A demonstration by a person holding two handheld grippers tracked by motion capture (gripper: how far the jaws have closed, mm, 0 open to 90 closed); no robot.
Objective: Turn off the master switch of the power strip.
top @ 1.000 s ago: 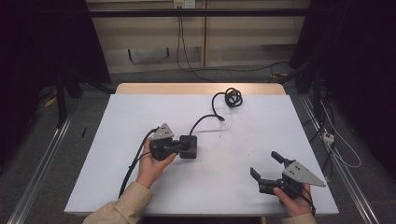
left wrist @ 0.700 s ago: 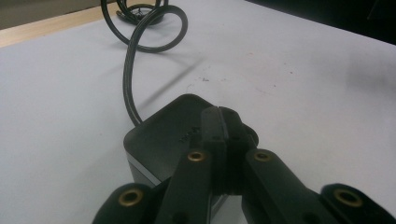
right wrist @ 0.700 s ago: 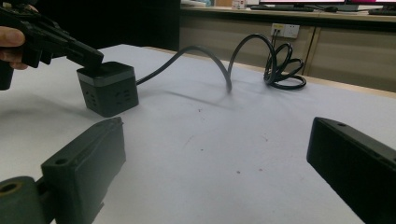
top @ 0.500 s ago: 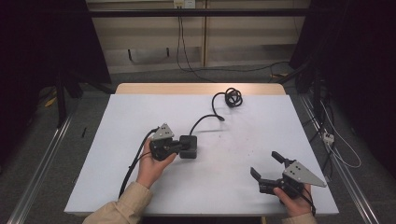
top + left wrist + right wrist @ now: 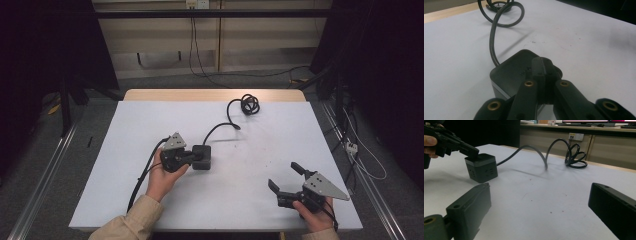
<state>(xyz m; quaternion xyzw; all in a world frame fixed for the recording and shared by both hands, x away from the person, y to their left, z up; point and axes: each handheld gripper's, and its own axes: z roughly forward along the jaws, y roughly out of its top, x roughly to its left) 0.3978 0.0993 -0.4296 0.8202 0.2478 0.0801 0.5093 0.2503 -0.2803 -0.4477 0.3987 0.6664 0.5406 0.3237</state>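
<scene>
A black power cube [image 5: 204, 161] [image 5: 506, 75] [image 5: 481, 170] sits on the white tabletop [image 5: 150, 125], left of the middle. Its black cord [image 5: 218, 128] [image 5: 492, 42] [image 5: 541, 151] arcs away to a coil [image 5: 248, 104] near the far edge. My left gripper [image 5: 196, 157] [image 5: 542, 62] [image 5: 474, 152] is shut, jaws pressed together with nothing between them, and its tips rest on the cube's top. At the near right my right gripper [image 5: 283, 174] [image 5: 539, 202] lies low over the table, open and empty, pointing toward the cube.
A wooden strip [image 5: 210, 95] borders the table's far edge. Loose cables [image 5: 360, 150] trail on the floor to the right, and metal rails [image 5: 45, 175] run along both sides. A wall socket [image 5: 576, 136] is behind the table.
</scene>
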